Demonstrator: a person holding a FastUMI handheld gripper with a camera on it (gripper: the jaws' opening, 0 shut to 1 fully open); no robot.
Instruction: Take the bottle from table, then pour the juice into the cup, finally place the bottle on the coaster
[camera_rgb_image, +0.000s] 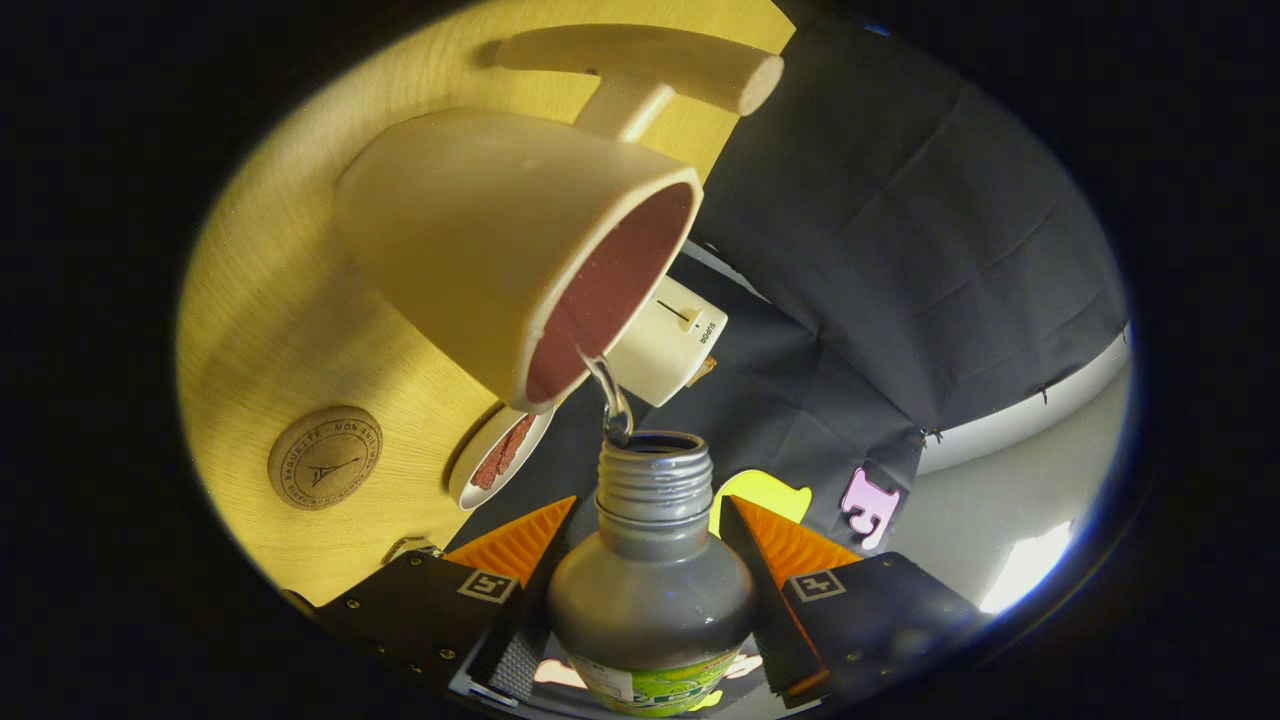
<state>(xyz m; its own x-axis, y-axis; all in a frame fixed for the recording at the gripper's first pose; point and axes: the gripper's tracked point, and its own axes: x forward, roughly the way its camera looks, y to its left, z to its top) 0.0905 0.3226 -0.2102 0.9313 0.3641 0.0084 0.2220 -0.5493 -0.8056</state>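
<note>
Cup (500, 250) blocks just ahead of the bottle (650, 590) (coaster (324, 458) unobstructed).

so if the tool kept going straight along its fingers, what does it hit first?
Probably the cup: the tool is shut on the bottle, whose open mouth sits just short of the cup's rim with a thin stream between them. Depth is unclear, so the bottle mouth would likely touch first.

Bottle (650, 590) base cut off below the fingers; saucer (498, 458) partly hidden behind the cup (500, 250).
</note>
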